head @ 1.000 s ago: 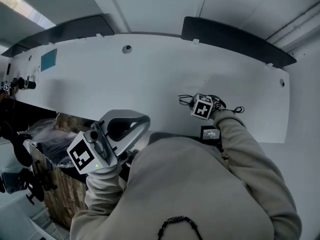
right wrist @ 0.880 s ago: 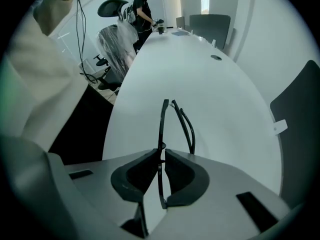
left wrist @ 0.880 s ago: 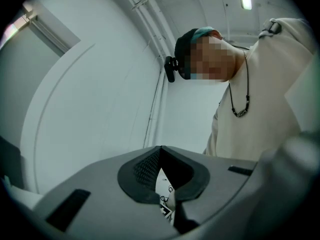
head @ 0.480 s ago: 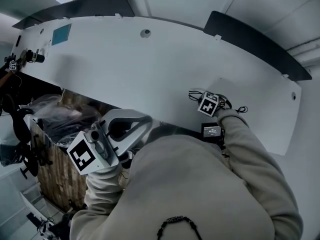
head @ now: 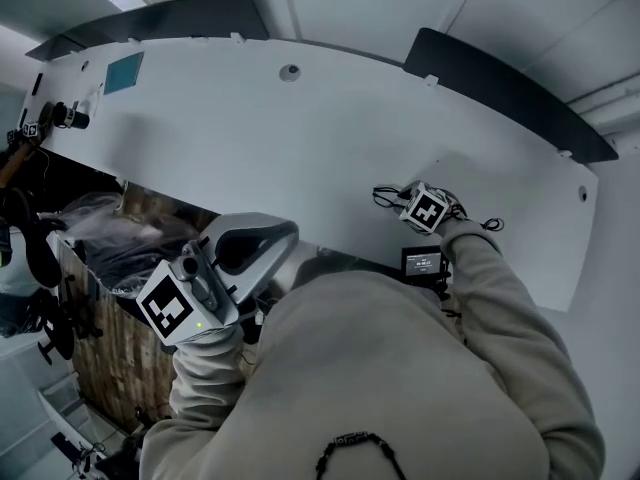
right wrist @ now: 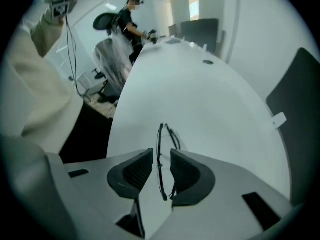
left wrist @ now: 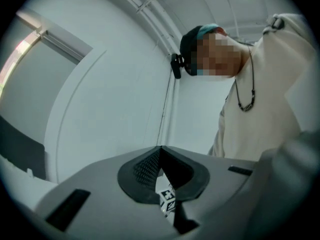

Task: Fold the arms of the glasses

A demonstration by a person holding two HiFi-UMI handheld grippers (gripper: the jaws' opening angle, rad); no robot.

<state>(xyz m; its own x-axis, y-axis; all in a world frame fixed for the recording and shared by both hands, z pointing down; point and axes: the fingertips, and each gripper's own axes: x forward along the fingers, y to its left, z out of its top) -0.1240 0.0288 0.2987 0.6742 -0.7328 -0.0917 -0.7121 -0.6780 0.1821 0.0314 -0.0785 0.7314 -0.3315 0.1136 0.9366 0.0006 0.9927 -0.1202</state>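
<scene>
Thin black-framed glasses point(right wrist: 167, 131) rest on the white table point(right wrist: 200, 99), standing edge-on between the jaws of my right gripper point(right wrist: 161, 153). Those jaws are opening, and a gap shows on each side of the frame, so the pads do not press on it. In the head view the right gripper point(head: 402, 200) points steeply down over the glasses point(head: 385, 196) near the table's front edge. My left gripper point(head: 288, 240) hangs off the table's near side, level and shut with nothing in it. Its pads point(left wrist: 150, 166) meet in the left gripper view.
A small black device with a display point(head: 422, 263) lies just in front of the right gripper. Dark partition panels point(head: 500, 78) line the table's far edge. A wooden crate holding plastic-wrapped items point(head: 130, 248) stands below left. Another person point(right wrist: 131, 19) works at the table's far end.
The head view swung between the first two frames. The right gripper has sunk a little over the glasses. The left gripper has drifted slightly and stays shut.
</scene>
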